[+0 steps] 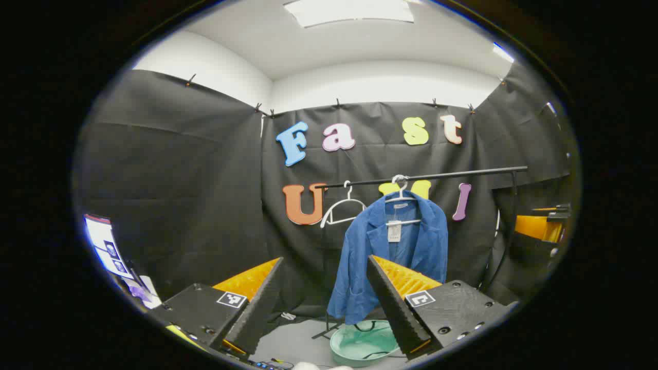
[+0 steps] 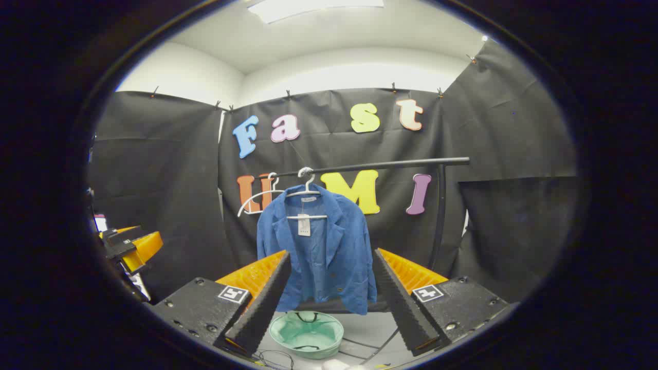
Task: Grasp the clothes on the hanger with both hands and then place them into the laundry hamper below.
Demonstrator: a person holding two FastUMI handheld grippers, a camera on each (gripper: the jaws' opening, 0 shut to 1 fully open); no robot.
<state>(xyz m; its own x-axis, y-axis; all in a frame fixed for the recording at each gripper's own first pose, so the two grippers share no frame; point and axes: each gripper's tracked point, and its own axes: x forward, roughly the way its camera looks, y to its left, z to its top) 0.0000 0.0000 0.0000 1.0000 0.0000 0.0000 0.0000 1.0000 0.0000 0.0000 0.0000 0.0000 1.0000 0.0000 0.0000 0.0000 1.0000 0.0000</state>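
Item: blue jacket [image 2: 316, 246], hung on a white hanger [image 2: 307, 191] from the black rail [image 2: 370, 165]; front faces both cameras, a tag at the collar.
Long axis of item: upright, collar at the rail, hem hanging free just above the hamper.
Destination: pale green laundry hamper [image 2: 307, 333] on the floor, almost directly under the hem; its rim is open upward.
Right gripper [image 2: 329, 288]: fingers spread wide, nothing between them. In the right gripper view the jacket sits straight ahead, framed in the gap between the two fingers, well apart from the tips.
Left gripper [image 1: 324, 293]: likewise spread and empty. In the left gripper view the jacket [image 1: 396, 252] lies ahead and off toward its right-hand finger, which covers part of the hem; the gap itself looks mostly at the black cloth wall.
Nearer hand: cannot be judged with confidence; the right is the better lined up.
Governing relation: jacket ahead of and somewhat above both grippers, neither touching it. By my reading the left must swing toward its right to meet the cloth, while the right need only go forward.
Task standing: judged as approach; grasp not yet made, jacket on its hanger.
Other fittings: a second white hanger [image 1: 340, 208], bare, on the same rail beside the jacket.
Hazard, as judgement: the hanger may come off with the garment.
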